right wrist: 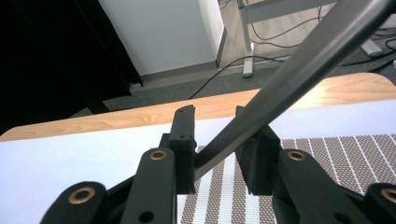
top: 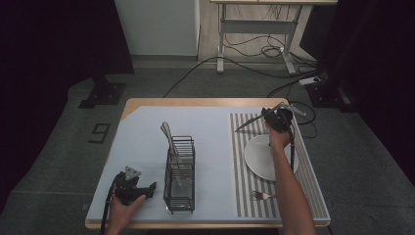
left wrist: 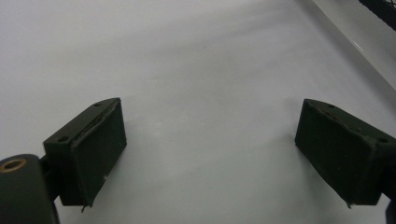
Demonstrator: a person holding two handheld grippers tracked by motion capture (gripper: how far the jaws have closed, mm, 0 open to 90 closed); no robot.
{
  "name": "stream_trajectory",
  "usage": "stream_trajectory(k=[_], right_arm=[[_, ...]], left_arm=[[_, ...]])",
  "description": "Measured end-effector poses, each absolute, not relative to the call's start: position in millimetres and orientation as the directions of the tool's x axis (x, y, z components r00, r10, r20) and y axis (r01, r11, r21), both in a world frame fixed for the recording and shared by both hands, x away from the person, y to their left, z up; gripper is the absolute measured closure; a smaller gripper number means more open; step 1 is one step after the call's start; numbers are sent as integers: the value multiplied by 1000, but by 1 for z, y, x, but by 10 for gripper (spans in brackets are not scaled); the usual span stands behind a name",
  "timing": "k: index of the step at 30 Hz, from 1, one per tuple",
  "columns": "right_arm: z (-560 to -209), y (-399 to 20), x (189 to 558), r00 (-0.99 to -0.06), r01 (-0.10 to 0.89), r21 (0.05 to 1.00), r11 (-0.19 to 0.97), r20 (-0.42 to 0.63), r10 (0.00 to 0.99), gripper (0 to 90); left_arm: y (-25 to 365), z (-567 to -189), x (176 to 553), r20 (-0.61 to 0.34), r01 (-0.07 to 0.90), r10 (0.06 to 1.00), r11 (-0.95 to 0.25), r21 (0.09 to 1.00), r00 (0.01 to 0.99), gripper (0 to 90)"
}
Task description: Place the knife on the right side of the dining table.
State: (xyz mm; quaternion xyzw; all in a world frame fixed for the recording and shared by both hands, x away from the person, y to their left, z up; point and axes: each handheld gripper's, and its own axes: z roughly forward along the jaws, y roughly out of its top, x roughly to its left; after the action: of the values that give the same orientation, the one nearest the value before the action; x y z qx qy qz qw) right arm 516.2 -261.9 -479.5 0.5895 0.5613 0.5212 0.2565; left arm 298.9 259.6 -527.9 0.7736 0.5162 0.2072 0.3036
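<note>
Step in hand: I have a knife (top: pixel 250 122) lifted off the striped placemat (top: pixel 240 161), and I judge I am clearing the place setting into the wire caddy (top: pixel 179 175)
Right gripper (top: pixel 268 119): clamped narrow on the knife's handle; in the right gripper view the steel shaft (right wrist: pixel 299 79) runs up and away from between the jaws
Knife: above the far end of the placemat, beyond the white plate (top: pixel 262 157), its tip pointing left toward the blue mat (top: pixel 142 147)
Left gripper (top: pixel 147 188): jaws wide with nothing between them, resting low at the near left just beside the caddy; the left gripper view has only the pale mat between its pads (left wrist: pixel 91 154)
Caddy: already holds utensils (top: pixel 169 137), handles leaning out at its far end
Fork (top: pixel 261 196): lying on the placemat near the plate
Next move: I carry the knife left over the caddy, tip it upright, and lower it into a free cell before letting go
</note>
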Motion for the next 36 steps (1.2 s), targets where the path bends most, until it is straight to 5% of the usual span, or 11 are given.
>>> stream_trajectory(k=[36], right_arm=[[-511, -293, 520, -68, 504, 796, -336, 424, 903, 569]], left_arm=[[260, -528, 299, 8, 672, 924, -284, 684, 382, 84]])
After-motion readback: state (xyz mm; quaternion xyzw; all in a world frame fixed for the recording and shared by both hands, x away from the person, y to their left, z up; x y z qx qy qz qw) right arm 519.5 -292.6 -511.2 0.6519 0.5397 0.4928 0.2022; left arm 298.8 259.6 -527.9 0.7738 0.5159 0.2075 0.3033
